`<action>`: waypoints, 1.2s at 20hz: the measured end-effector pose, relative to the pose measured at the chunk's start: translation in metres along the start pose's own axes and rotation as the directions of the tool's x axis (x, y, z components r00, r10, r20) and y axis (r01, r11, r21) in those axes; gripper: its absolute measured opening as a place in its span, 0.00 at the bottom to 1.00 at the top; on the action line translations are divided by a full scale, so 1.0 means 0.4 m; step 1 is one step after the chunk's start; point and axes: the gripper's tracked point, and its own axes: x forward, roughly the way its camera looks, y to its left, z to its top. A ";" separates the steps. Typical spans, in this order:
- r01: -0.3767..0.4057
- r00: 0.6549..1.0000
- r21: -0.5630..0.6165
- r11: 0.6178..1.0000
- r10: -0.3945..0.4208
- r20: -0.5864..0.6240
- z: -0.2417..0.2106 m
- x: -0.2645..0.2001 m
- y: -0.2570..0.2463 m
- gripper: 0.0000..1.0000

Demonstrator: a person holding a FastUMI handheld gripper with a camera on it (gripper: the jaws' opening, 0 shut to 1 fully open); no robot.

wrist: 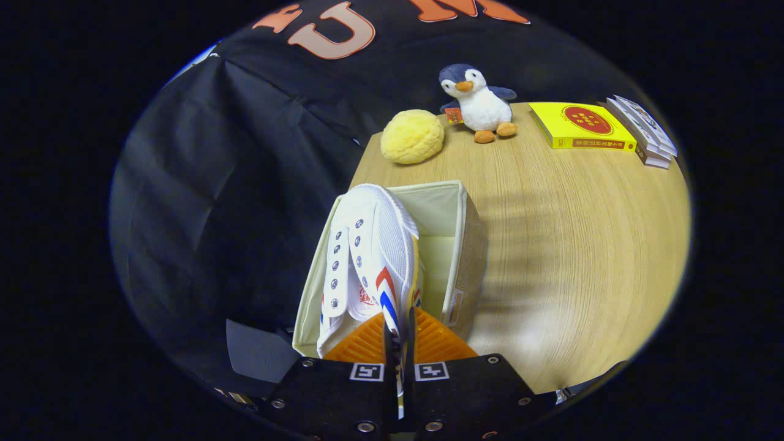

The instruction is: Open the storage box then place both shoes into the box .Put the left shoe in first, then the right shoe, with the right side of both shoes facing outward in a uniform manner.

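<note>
My tongs clamp the light, floppy canvas shoe by its thin side wall, over the storage box.

White shoe with red-blue stripes, toe away, inside open beige storage box on table.

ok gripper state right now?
Gripper: shut on the white shoe, both fingers pinching its side, shoe hanging in the open storage box.
</note>
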 end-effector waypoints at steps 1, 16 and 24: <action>0.026 1.000 0.003 1.000 -0.026 0.000 -0.008 -0.005 0.001 0.04; 0.090 0.996 -0.006 0.996 -0.090 0.001 -0.023 -0.011 0.017 0.41; -0.025 0.986 -0.016 1.000 0.027 0.164 0.091 -0.134 -0.025 0.56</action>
